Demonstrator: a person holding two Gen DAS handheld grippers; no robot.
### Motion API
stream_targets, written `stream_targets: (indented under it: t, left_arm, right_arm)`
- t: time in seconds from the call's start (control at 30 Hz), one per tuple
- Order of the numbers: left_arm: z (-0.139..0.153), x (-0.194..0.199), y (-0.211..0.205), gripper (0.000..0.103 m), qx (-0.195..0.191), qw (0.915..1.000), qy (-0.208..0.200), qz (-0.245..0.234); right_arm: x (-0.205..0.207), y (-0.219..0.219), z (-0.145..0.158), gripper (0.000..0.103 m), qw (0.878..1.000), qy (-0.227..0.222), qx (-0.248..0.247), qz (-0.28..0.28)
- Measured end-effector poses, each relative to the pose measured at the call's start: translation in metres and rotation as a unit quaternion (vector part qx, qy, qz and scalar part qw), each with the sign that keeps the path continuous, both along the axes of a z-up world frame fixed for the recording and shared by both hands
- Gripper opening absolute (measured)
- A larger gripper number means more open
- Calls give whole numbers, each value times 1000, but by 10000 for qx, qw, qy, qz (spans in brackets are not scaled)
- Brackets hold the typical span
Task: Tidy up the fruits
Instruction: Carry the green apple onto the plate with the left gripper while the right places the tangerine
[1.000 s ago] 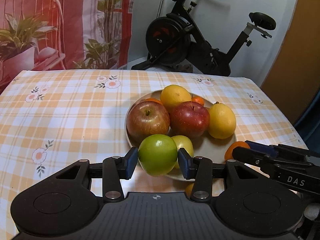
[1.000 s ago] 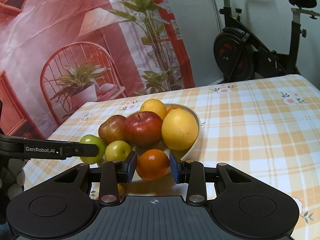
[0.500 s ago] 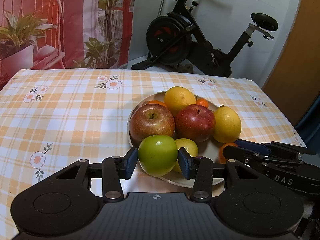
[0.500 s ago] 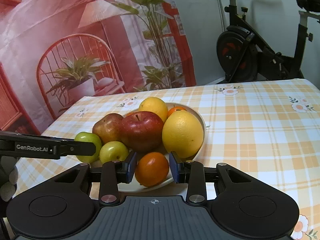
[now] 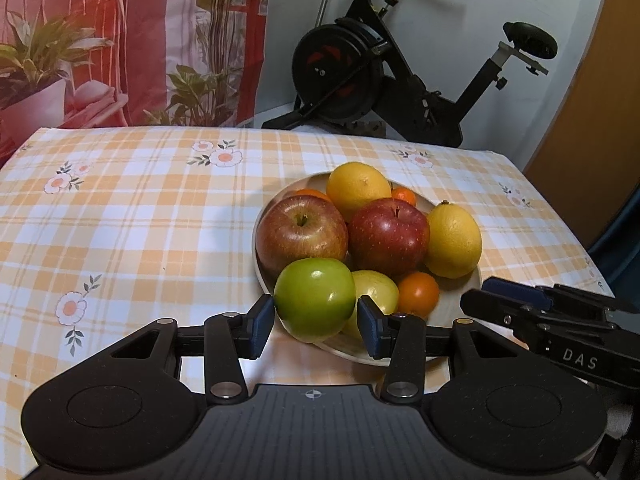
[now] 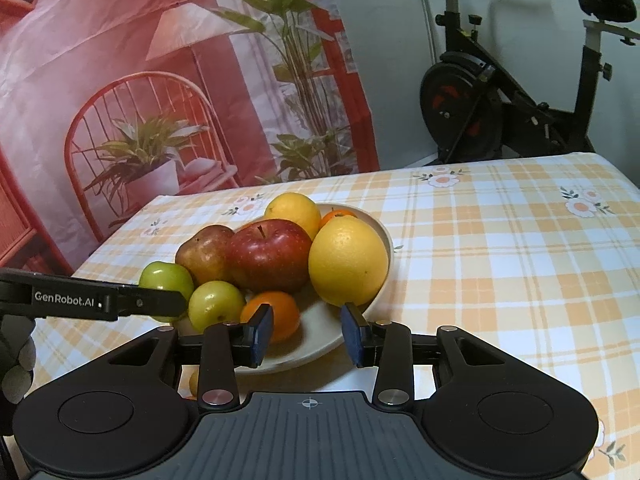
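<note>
I've got the left gripper (image 5: 316,322) pinching the green apple (image 5: 315,298), pads tight on both its sides, right at the near-left rim of the plate (image 5: 456,306). The apple sits against the big red-yellow apple (image 5: 301,232) behind it and a small yellow-green fruit (image 5: 378,290) on its right.

Over on my other hand, the right gripper (image 6: 306,334) is opening now. Its pads are off the small orange (image 6: 276,314), which lies in the plate near the front, touching the left pad's side of the gap but no longer squeezed. The big yellow citrus (image 6: 348,266) hangs just above the right pad, so that's the one to watch.

To finish this well, I'd spread the right jaws only enough to clear the orange, then draw straight back toward me, low and level, so I don't nudge the citrus off the rim. With the left, I judge the apple needs seating before I let go: it's perched on the plate's edge and could roll onto the checked tablecloth (image 5: 140,220). Ease it inward against the red apple (image 5: 388,232), then release slowly.
</note>
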State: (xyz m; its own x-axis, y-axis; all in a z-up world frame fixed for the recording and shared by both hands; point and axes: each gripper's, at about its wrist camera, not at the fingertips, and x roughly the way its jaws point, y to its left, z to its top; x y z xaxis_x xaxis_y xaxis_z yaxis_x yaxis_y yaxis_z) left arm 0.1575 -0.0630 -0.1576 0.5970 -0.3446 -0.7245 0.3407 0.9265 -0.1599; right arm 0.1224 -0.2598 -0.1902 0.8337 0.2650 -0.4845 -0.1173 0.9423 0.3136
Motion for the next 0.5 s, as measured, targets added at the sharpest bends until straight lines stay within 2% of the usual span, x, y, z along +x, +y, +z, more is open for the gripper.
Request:
stream_targets:
  t: [0.5]
  left_arm:
    - [10,-12,5,49,-44,9999,-156,32]
  right_arm:
    - [-23,8,3,36,10000,-5,-15,8]
